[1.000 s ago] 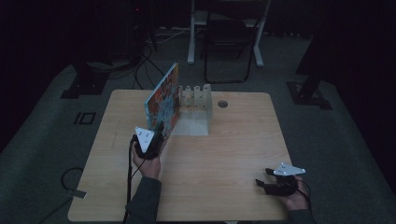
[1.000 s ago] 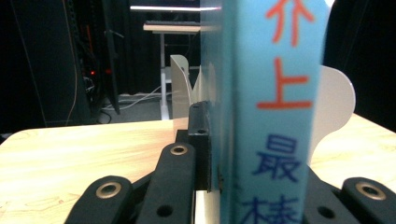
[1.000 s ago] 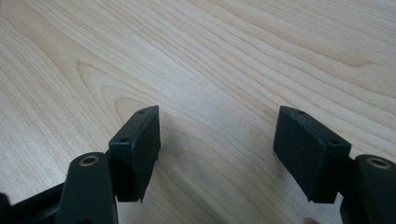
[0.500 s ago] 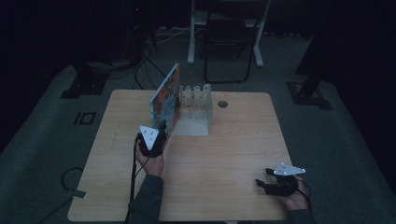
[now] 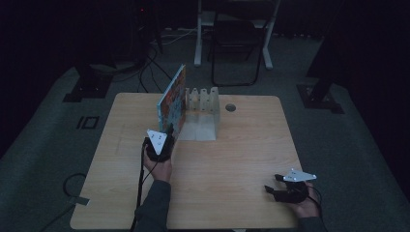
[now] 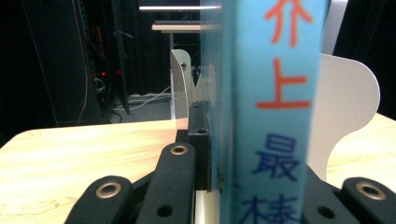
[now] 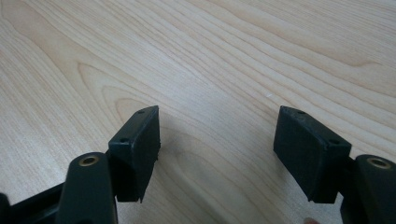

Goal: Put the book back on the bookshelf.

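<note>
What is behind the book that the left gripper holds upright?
Behind the book stands a white rack with rounded dividers, on the table. The left gripper is shut on the book's spine. The book covers the rack's slots, so their contents cannot be seen.

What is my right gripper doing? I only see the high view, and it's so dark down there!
Observer: The right gripper has its jaws apart with nothing between them, just bare table under them.
Operator: And what's on the thin edge of the book?
Observer: The left gripper view shows the book has a light blue spine with red and blue characters printed down it.
Operator: Is the left gripper really pinching it?
Observer: Yes, the left gripper has its jaws closed on the book's lower end, in front of the white rack.
</note>
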### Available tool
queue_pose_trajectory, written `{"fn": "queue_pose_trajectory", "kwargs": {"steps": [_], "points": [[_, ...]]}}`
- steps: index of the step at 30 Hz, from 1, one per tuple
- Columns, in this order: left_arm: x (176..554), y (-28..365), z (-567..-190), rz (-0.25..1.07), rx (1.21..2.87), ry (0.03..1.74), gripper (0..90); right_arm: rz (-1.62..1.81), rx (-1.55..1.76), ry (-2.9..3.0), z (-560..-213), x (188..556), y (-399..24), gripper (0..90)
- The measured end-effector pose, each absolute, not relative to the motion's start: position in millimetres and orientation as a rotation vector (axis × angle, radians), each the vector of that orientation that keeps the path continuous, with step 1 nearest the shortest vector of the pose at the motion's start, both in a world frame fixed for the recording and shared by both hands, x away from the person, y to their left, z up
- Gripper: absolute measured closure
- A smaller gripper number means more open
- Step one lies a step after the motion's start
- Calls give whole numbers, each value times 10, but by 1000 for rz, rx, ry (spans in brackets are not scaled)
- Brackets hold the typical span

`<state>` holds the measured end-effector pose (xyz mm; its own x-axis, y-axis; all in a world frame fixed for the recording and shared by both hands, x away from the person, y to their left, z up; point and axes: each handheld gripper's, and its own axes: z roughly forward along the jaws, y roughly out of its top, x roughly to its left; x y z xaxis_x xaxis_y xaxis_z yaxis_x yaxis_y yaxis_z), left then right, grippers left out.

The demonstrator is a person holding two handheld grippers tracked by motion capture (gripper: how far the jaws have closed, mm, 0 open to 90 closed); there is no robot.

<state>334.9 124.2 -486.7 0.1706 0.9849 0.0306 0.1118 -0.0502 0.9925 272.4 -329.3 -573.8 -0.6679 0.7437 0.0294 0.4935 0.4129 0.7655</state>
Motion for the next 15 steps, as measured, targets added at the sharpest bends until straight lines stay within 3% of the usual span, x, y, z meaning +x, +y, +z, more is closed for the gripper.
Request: {"fn": "queue_pose_trajectory", "kwargs": {"steps": [15], "points": [[3317,1225,-4946,1070,1402,1133,809,1115,1067,2360,-5738,2723,-3292,307]]}}
